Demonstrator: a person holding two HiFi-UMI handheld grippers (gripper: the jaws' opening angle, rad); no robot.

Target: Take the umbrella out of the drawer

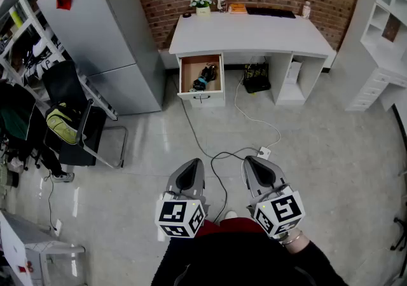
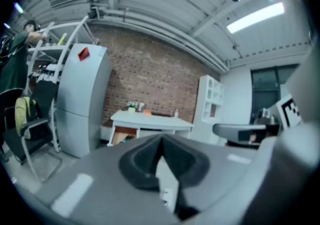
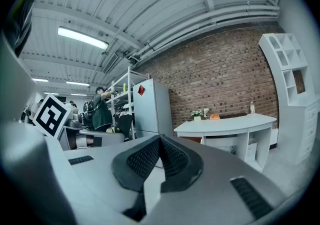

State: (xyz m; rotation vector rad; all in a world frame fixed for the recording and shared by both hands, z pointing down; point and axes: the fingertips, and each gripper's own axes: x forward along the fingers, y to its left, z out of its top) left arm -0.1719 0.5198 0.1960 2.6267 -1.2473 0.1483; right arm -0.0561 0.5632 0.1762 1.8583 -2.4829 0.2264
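Closed, empty grippers, well apart from the drawer
Left gripper (image 1: 193,164) and right gripper (image 1: 254,161) sit low in frame; the umbrella (image 1: 205,77) lies in the open drawer (image 1: 201,95), upper centre. Approach first, then open one gripper above it.

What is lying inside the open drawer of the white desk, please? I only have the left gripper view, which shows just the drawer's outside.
Observer: The head view looks down into the drawer. A dark bundle with a teal part, likely the umbrella, lies toward its right side.
Operator: Thank you. Is the right gripper carrying anything?
Observer: No. The right gripper view shows the right gripper with its jaws together and nothing between them.
Operator: Is the floor toward the desk free?
Observer: Not quite. A white power strip lies on the floor just ahead of that gripper.
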